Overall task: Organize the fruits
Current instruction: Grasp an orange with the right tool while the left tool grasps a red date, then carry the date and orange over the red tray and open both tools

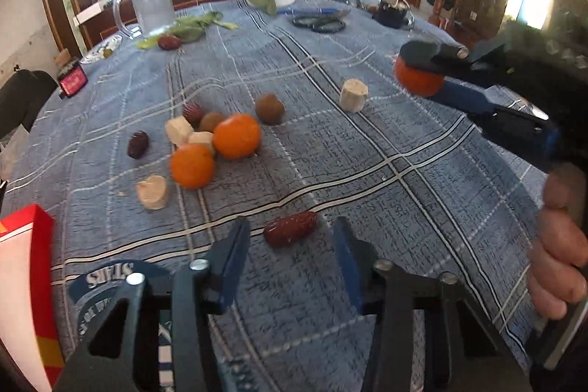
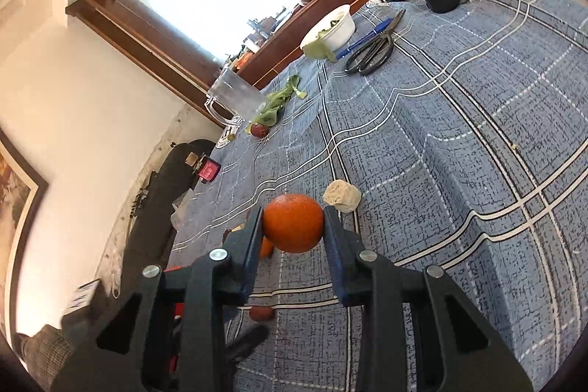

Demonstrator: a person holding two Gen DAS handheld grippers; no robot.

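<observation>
**Lining up on the date while the other hand carries an orange**

Lying just ahead of the left hand-held gripper [image 1: 290, 237], a red date [image 1: 290, 229] rests on the table [image 1: 386, 179], a little beyond the fingertips and roughly centred on the gap between them. Its long axis runs nearly crosswise to the fingers, tipped slightly up toward the right, so closing now would press on its ends rather than its flanks; I judge a small roll of the wrist or a short push forward is what the grasp turns on. The jaws stand at a narrow gap with nothing between them, and neither pad touches the fruit.

The right hand-held gripper [image 2: 293, 226] is clamped on an orange [image 2: 293, 223], held clear of the cloth off to the right. The left is plainly nearer the date. Two more oranges [image 1: 215, 153] sit with pale chunks further up the table, well apart from both.
</observation>
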